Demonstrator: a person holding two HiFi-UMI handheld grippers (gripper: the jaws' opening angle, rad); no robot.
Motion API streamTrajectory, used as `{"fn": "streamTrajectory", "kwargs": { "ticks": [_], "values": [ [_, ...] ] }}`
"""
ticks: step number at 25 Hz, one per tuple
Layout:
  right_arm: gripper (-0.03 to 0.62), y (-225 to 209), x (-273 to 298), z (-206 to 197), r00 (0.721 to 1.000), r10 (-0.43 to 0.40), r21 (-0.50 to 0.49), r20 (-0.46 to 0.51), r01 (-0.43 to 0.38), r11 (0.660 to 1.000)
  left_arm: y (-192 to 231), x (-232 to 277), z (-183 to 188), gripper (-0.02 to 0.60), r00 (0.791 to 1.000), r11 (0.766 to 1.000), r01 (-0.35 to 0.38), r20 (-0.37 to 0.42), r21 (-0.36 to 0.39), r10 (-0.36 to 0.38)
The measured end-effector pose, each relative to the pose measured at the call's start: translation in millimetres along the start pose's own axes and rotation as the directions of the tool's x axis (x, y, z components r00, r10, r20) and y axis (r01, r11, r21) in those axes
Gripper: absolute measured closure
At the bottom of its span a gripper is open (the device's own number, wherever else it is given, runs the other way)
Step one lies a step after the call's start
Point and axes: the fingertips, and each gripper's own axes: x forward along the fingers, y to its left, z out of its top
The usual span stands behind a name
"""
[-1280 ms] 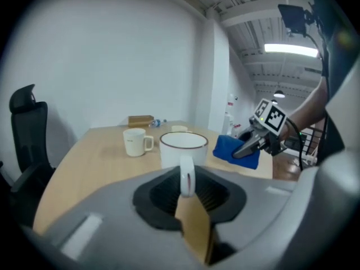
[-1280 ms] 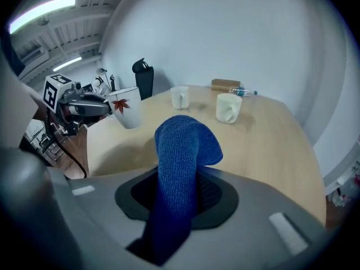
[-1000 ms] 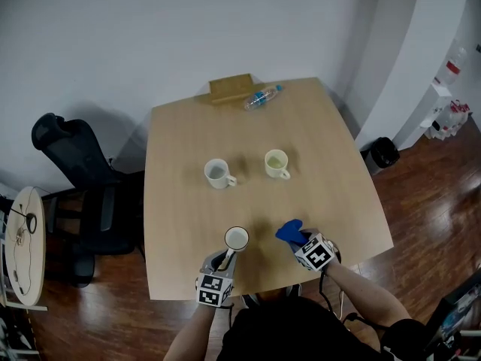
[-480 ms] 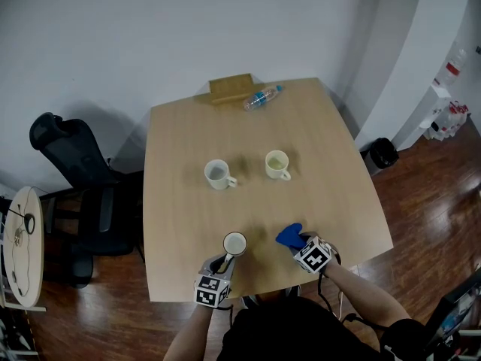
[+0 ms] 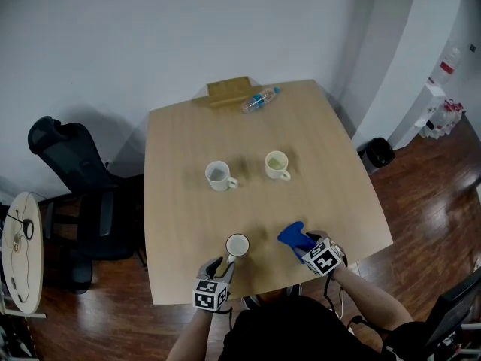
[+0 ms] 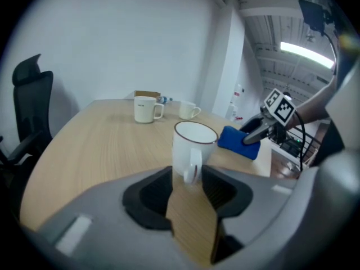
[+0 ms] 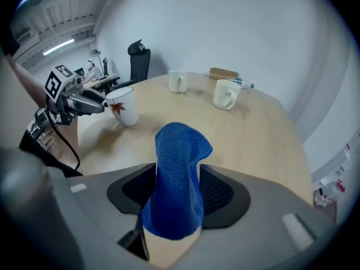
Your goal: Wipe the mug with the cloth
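A white mug [image 5: 237, 244] with a dark rim stands upright near the table's front edge. Its handle [image 6: 191, 170] lies between the jaws of my left gripper [image 6: 187, 174], with a gap showing beside it, so that gripper is open. The mug [image 7: 122, 106] bears a red leaf mark. The blue cloth [image 5: 295, 236] rests on the table to the mug's right. My right gripper [image 7: 177, 176] has just been opening its jaws. The cloth [image 7: 179, 156] still stands loosely between them, its tip bent forward.
Two more pale mugs [image 5: 218, 175] [image 5: 276, 165] stand mid-table. A plastic bottle [image 5: 259, 97] and a wooden block [image 5: 229, 89] lie at the far edge. A black office chair [image 5: 75, 179] and a round side table [image 5: 22, 247] stand left; a black bin [image 5: 378, 154] is at right.
My left gripper and the mug have come down and slightly toward the near edge of the table. The right gripper and cloth have stayed almost in place.
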Motion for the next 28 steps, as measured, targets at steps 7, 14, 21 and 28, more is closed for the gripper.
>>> {"fn": "streamTrajectory", "kwargs": {
  "ticks": [7,14,21,28],
  "values": [
    [0.440,-33,-98,24,0.946,-0.224,0.216,0.233,0.175,0.961,21,-67,33,0.439,0.972,0.991,-0.131,0.195,-0.007,0.130],
    [0.502,-13,-211,60,0.816,-0.286,0.395,0.503,0.077,0.915,-16,-146,70,0.462,0.913,0.981,-0.193,0.366,-0.006,0.181],
    [0.502,36,-289,42,0.700,-0.216,0.299,0.680,0.003,0.954,-132,-208,100,0.463,0.855,0.980,-0.200,0.492,0.014,0.167],
    [0.502,83,-363,4,0.596,-0.155,0.175,0.788,0.025,0.984,-236,-258,96,0.463,0.824,0.964,-0.252,0.541,0.084,0.168]
  ]
}}
